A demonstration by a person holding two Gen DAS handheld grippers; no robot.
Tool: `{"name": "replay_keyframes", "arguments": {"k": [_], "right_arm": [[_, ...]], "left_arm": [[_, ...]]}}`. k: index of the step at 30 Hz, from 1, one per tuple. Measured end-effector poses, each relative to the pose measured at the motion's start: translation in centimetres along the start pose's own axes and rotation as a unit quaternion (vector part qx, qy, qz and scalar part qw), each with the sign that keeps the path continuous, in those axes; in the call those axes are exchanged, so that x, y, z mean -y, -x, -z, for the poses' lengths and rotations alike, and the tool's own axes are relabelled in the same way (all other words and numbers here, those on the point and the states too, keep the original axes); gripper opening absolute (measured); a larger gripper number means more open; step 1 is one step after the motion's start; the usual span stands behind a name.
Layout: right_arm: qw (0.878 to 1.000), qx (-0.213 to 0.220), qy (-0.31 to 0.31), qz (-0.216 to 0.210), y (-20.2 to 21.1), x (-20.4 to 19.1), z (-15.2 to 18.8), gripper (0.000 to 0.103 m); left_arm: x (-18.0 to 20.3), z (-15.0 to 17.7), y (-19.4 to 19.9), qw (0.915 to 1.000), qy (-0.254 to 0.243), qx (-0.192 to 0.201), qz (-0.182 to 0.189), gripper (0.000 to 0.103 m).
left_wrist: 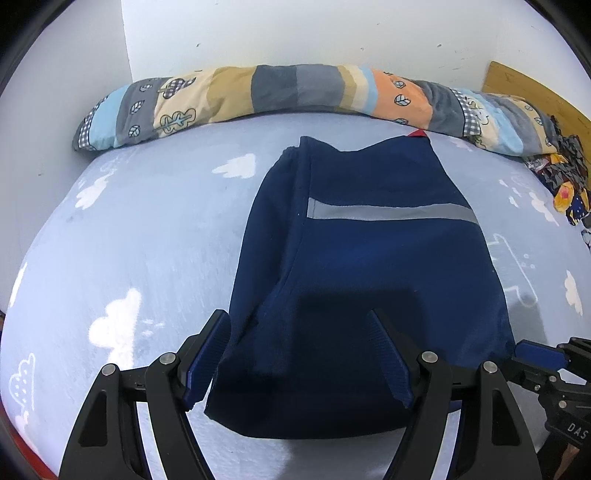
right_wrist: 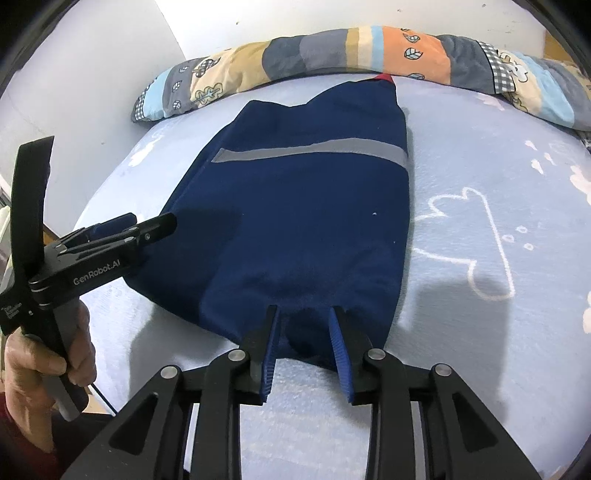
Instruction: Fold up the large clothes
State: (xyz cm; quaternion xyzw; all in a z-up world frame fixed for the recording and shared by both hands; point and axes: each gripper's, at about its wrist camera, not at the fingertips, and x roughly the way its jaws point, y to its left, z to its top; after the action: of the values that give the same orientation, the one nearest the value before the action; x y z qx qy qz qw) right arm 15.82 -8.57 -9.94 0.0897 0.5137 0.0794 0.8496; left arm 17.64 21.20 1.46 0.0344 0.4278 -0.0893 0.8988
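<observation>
Looking down my right tongs [right_wrist: 304, 349] at the bottom centre of the right wrist view, I see the blue pads parted a little, with the near hem of the navy garment [right_wrist: 295, 206] lying between them; the pads do not seem to press on the cloth. At lower left in that view, my left hand [right_wrist: 44, 354] holds the other tool, its fingers reaching over the garment's left edge.

In the left wrist view my left tongs [left_wrist: 299, 354] stand wide open at the bottom, straddling the near end of the garment without pinching it. My right tongs show at the lower right edge, beside the cloth's corner.

Further up, the garment lies flat in the middle of the pale blue cloud-print sheet [left_wrist: 147, 229], a grey stripe [left_wrist: 391, 213] crossing it. Beyond, a patchwork quilt [left_wrist: 280, 92] is rolled along the white wall [left_wrist: 295, 33].
</observation>
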Motion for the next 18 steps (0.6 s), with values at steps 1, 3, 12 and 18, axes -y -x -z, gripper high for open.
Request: {"name": "replay_keyframes", "arguments": {"k": [1,3,12,18], "right_arm": [[1.000,0.000,-0.002,0.000,0.0,0.0,0.1,0.032],[1.000,-0.001,-0.005,-0.004,0.0,0.1,0.0,0.032],[1.000,0.003,-0.030,-0.008,0.4,1.4,-0.2,0.035],[0.999,0.003,-0.043,-0.012,0.3,2.4,-0.1,0.037]], "left_arm": [[0.1,0.1,0.1,1.0000,-0.002,0.001,-0.001,0.075],[0.0,0.3,0.2,1.0000,-0.006,0.001,-0.003,0.075],[-0.2,-0.1,0.0,1.0000,-0.009,-0.001,-0.004,0.075],[0.1,-0.2,-0.3,0.9999,-0.015,-0.005,-0.003,0.075]]}}
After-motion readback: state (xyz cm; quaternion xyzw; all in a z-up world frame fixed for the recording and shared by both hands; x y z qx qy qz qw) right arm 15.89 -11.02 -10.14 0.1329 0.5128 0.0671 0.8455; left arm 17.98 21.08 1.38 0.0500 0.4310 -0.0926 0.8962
